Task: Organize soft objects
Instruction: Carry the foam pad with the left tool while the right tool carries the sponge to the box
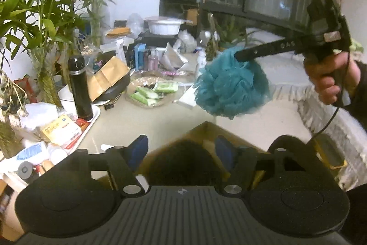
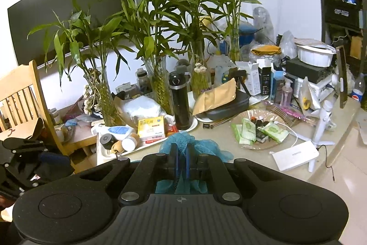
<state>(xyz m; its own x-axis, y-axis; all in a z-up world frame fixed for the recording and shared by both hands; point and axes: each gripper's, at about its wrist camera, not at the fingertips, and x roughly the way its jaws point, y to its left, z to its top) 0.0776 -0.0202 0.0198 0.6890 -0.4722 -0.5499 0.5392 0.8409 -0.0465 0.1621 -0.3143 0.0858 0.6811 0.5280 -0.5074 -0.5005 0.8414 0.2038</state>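
Teal mesh bath sponge (image 1: 231, 88) hangs clamped in the right gripper (image 2: 181, 161); left gripper (image 1: 182, 150), jaws apart, hovers over what may be a dark sponge (image 1: 183, 162) inside a cardboard box (image 1: 201, 130).

Counter (image 2: 220, 144), pale, heavily cluttered.
- Bamboo stalks in glass vases (image 2: 160, 88), several, along the white wall.
- Black flask (image 2: 180, 102), upright on a white tray (image 2: 101, 153).
- Yellow medicine box (image 2: 151, 128), on the same tray, beside a small white bottle (image 2: 128, 144).
- Brown paper envelope (image 2: 215, 95), lying tilted across a black case (image 2: 229, 110).
- Clear dish (image 2: 257, 128) holding green sachets (image 2: 274, 131).
- White flat box (image 2: 296, 157), near the counter's right edge.
- White bowl (image 2: 315, 56), atop stacked black boxes.
- Dark screen (image 2: 68, 15), wall-mounted.
- Wooden chair (image 2: 23, 95), at left.
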